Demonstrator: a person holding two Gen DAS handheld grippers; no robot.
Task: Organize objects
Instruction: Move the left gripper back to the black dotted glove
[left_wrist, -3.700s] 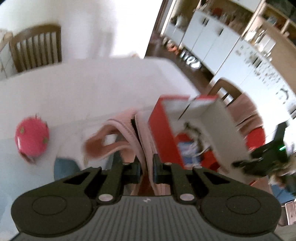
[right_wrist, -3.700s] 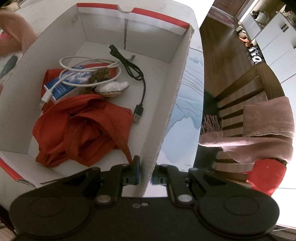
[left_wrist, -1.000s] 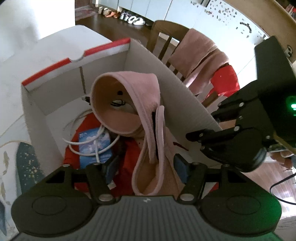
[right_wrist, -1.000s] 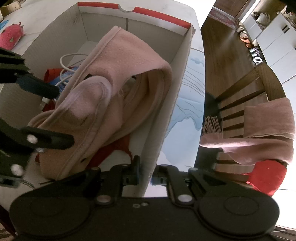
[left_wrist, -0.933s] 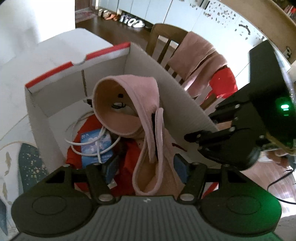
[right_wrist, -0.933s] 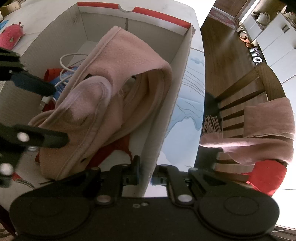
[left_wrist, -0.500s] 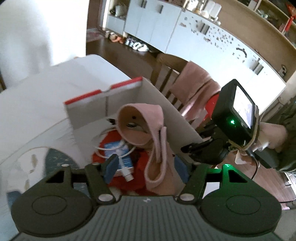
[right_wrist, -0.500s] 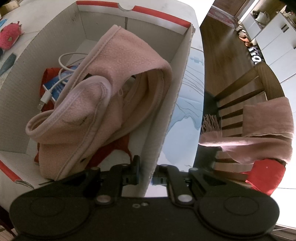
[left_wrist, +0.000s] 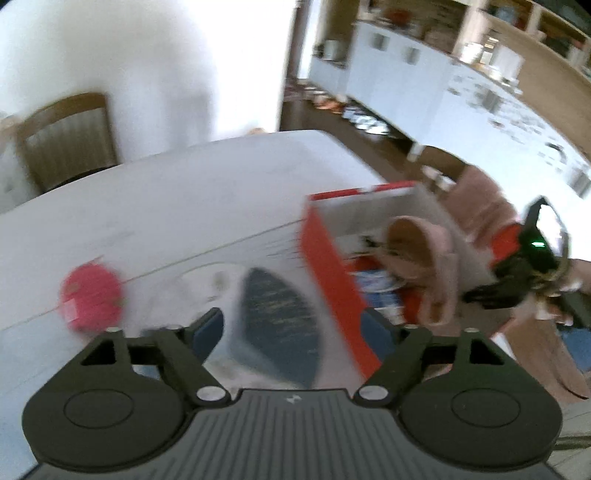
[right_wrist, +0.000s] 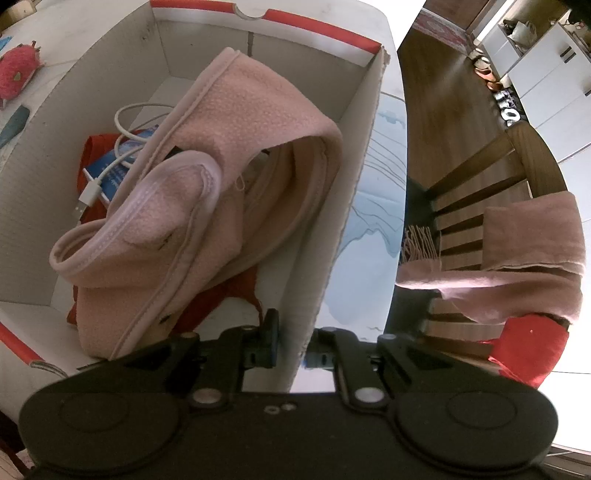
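- Now, left wrist view: my left gripper (left_wrist: 291, 325) is empty, its jaws opening wide with nothing between them but blurred table (left_wrist: 177, 206) below. The frame is smeared, so details are soft.
- Same view: the pink plush toy (left_wrist: 90, 297) lies on the table off to the left, well apart from the box (left_wrist: 332, 273). I judge it the next item to collect. To do this well I would settle the view first, then centre the toy between the spread fingers before closing.
- Right wrist view: my right gripper (right_wrist: 291, 349) pinches the box's side wall, fingers pressed onto the cardboard from inside and outside. It should go on pinning the box so it does not slide during loading.
- Same view: the pink fleece garment (right_wrist: 207, 177) sits inside the box, piled over a red cloth (right_wrist: 94, 155), a white cable (right_wrist: 122, 125) and a blue packet (right_wrist: 118, 166). It stands high, near the rim; I would tuck the toy into the free far corner.
- Risk, as I judge it: the toy perched on the fleece could roll out.
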